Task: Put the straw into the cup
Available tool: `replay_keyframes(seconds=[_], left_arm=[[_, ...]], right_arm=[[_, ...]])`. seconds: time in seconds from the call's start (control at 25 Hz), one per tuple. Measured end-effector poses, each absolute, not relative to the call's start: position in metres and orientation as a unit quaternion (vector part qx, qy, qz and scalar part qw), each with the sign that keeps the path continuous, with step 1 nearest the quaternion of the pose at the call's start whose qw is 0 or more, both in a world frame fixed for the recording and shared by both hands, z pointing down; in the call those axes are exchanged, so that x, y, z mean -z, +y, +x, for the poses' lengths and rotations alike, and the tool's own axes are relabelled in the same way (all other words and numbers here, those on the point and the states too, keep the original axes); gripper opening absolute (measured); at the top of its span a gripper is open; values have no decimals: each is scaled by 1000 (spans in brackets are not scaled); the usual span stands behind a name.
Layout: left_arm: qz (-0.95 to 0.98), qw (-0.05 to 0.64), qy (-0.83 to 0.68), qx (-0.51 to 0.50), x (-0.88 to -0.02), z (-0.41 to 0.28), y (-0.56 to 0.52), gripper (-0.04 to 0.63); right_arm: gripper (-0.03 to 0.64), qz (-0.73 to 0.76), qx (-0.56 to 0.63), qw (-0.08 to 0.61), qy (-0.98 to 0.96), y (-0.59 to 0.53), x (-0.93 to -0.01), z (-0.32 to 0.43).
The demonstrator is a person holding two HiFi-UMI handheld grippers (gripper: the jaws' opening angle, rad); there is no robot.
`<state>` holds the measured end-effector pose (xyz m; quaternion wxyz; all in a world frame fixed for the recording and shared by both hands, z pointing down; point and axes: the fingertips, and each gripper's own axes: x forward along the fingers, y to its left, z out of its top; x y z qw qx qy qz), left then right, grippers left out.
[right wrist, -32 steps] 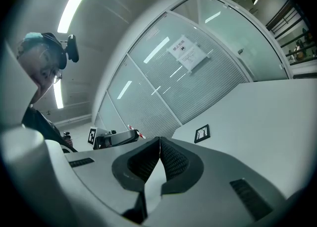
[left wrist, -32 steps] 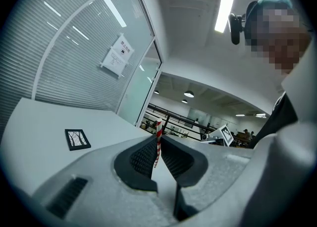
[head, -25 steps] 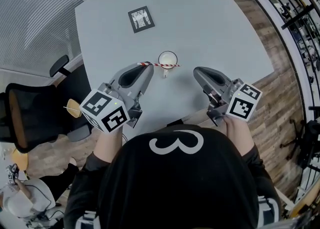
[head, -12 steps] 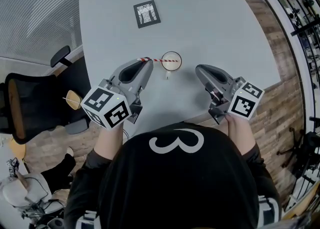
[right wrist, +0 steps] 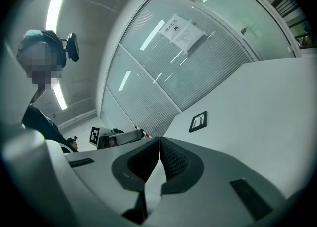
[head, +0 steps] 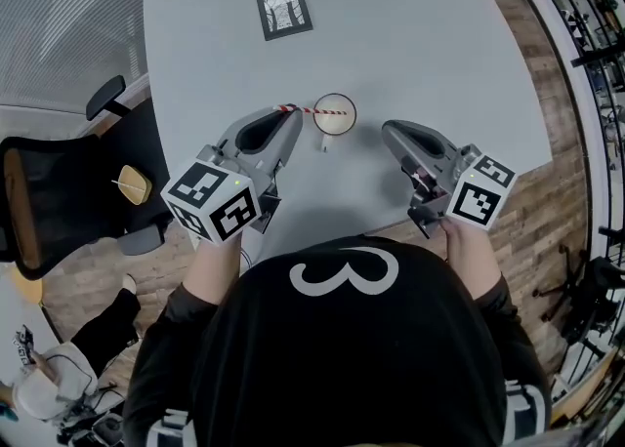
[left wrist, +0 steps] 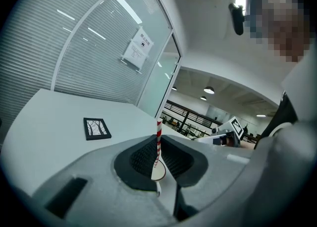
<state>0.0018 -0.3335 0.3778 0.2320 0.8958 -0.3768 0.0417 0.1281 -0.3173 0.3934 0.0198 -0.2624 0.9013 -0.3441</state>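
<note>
A red-and-white striped straw (head: 305, 110) lies almost level, and my left gripper (head: 286, 120) is shut on its left part. Its free end reaches over the mouth of a small white cup (head: 334, 115) that stands on the grey table (head: 420, 35). In the left gripper view the straw (left wrist: 158, 137) runs upright between the pads of that gripper (left wrist: 158, 147), with the cup (left wrist: 158, 172) just beyond them. My right gripper (head: 390, 132) hovers to the right of the cup, shut with nothing in it; its pads meet in the right gripper view (right wrist: 159, 145).
A black-framed marker card (head: 283, 11) lies at the far side of the table. A black office chair (head: 39, 201) stands off the table's left edge. Wooden floor (head: 547, 172) and racks lie beyond the right edge. A glass wall with blinds (left wrist: 99, 57) backs the table.
Both grippers have sunk a little toward the table. The straw stays held in the left gripper, its free end still over the cup.
</note>
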Motion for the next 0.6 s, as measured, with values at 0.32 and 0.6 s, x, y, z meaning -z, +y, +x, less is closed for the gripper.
replay_keyframes(seconds=[0.32,0.6], left_arm=[[892,244,-377,-49,-398,6,-338,34],[890,259,-373,-48,-415,6,-338,34]], right_arm=[[15,-268,357,10,895,-316,-409,133],[15,-273,363,1,891,-316,-420,134]])
